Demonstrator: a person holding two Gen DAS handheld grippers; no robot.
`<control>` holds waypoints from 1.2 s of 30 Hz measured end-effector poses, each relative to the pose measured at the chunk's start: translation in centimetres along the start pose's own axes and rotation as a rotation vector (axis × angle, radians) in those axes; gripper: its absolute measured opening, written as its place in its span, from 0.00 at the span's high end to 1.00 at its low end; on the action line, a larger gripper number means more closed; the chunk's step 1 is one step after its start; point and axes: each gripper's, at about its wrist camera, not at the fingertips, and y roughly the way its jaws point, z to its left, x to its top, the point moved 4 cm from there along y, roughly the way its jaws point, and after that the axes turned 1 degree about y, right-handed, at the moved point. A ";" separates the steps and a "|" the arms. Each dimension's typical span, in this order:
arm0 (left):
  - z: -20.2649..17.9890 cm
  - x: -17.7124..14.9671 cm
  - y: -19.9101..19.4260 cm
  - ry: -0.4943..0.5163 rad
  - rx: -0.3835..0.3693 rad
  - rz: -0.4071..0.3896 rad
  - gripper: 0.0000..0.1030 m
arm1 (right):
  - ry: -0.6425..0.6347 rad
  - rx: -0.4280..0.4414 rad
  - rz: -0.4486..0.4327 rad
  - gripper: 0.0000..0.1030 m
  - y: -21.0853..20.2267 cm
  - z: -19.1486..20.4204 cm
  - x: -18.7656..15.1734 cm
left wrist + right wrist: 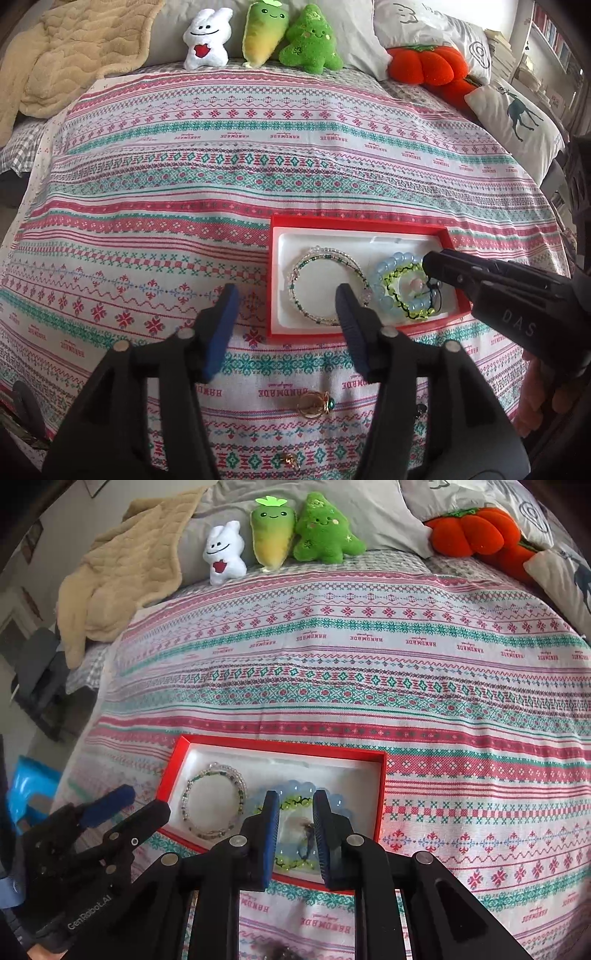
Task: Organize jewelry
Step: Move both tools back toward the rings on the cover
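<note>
Red box (364,332) holding a beaded bracelet (325,286) and a blue bracelet (406,288); right gripper (295,830) parted above the latter, left gripper (286,325) released alongside.

The box (364,223) sits on the bed cloth (221,177). Two bracelets lie in it: the thin bead bracelet (325,284) on the left, the big bead bracelet (388,266) on the right, touching it. A ring (314,406) lies on the cloth in front of the box. Far behind, three plush toys (258,37) stand in a row, with pillows (517,114) to their right.
</note>
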 end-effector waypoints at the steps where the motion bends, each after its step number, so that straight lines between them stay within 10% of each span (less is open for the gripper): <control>1: 0.0 -0.1 -0.2 0.001 0.000 -0.001 0.37 | -0.007 -0.007 0.000 0.81 -0.2 0.0 -0.1; 8: 0.8 -1.6 -1.4 -0.011 -0.025 0.033 0.27 | -0.027 -0.016 0.005 0.75 -1.7 0.1 -1.2; 12: 1.4 -2.7 -1.6 -0.037 -0.045 0.074 0.27 | -0.040 -0.029 -0.019 0.34 -3.0 0.2 -2.0; 36: 0.6 -11.3 -0.2 0.157 -0.070 0.211 0.20 | -0.205 -0.078 0.034 0.22 -3.9 -1.0 -10.7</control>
